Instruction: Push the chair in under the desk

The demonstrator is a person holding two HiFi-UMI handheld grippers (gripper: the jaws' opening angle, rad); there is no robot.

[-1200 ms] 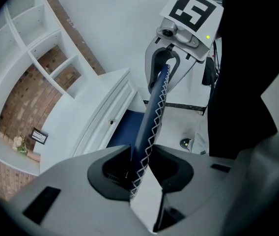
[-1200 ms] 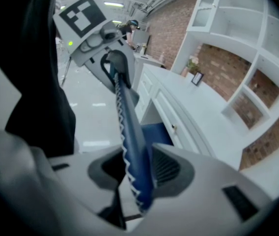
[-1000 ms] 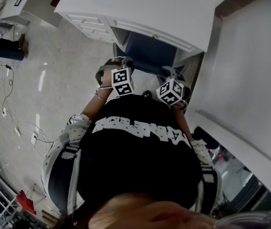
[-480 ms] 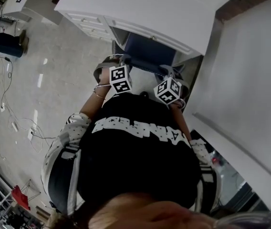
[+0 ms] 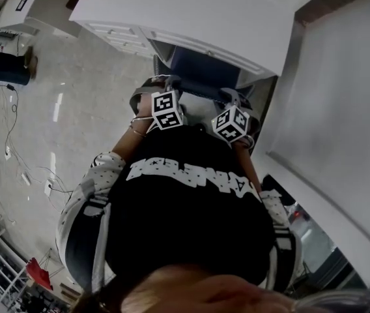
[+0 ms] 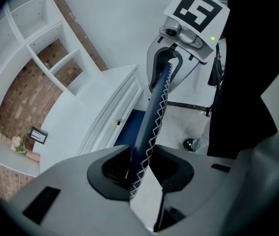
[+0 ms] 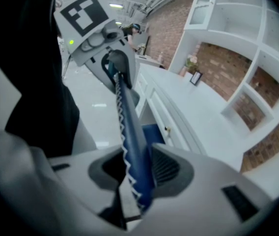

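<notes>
The blue chair (image 5: 204,66) stands partly under the white desk (image 5: 191,12), with its seat showing below the desk edge. Its backrest top (image 5: 198,90) is a blue band with white zigzag stitching. My left gripper (image 5: 159,85) is shut on the backrest's left end and my right gripper (image 5: 234,99) on its right end. In the left gripper view my left gripper (image 6: 139,166) clamps the backrest (image 6: 154,112), which runs to my right gripper (image 6: 171,58). In the right gripper view my right gripper (image 7: 134,168) clamps the backrest (image 7: 127,117), and my left gripper (image 7: 115,58) holds the far end.
White shelving with a brick back (image 7: 247,58) rises behind the desk (image 7: 193,112), with a small frame (image 7: 196,77) on it. A white counter (image 5: 341,109) runs along the right. Cables (image 5: 15,168) lie on the floor at left, near a person's legs (image 5: 2,67).
Both grippers stay on the backrest in the same place. The head view wobbles slightly, and the legs at far left shift a little.
</notes>
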